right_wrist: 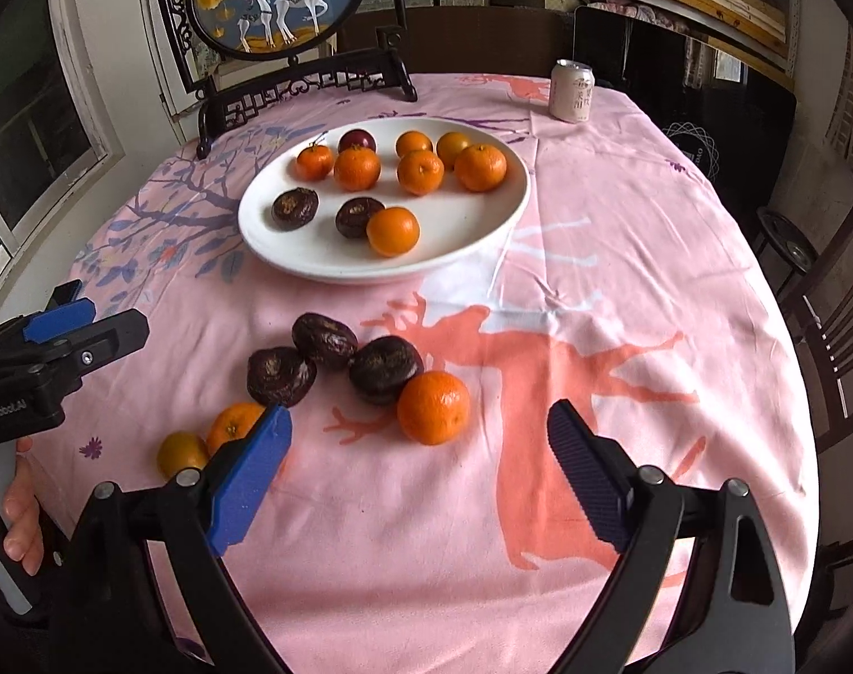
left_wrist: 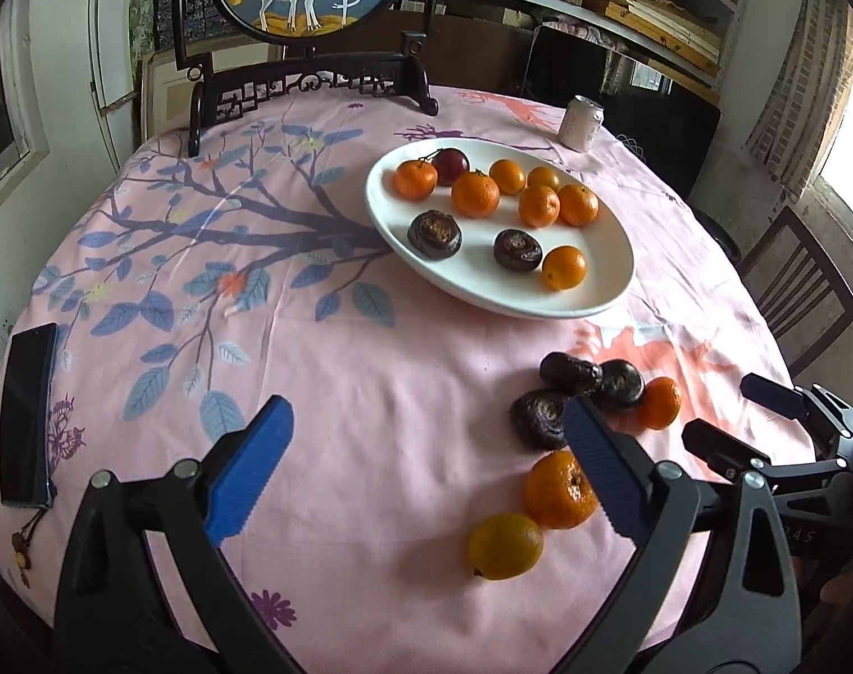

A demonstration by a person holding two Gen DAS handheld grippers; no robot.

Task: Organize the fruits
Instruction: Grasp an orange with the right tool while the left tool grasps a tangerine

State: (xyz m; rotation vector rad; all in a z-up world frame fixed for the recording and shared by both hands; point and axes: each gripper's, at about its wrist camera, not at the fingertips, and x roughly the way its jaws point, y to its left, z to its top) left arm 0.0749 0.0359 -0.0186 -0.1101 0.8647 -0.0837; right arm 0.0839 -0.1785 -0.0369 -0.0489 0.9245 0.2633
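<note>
The left gripper [right_wrist: 61,326] body reads "GenRobot.AI". Both it and the right gripper [right_wrist: 421,466] are released, empty; bare bench [right_wrist: 651,258] cloth lies right of the plate [right_wrist: 454,258].

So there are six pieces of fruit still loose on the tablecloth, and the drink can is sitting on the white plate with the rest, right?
Not quite. Six loose fruits on the tablecloth is right, but the drink can is not on the white plate. It stands on the cloth beyond the plate, near the table's far edge. The right wrist view shows it.
</note>
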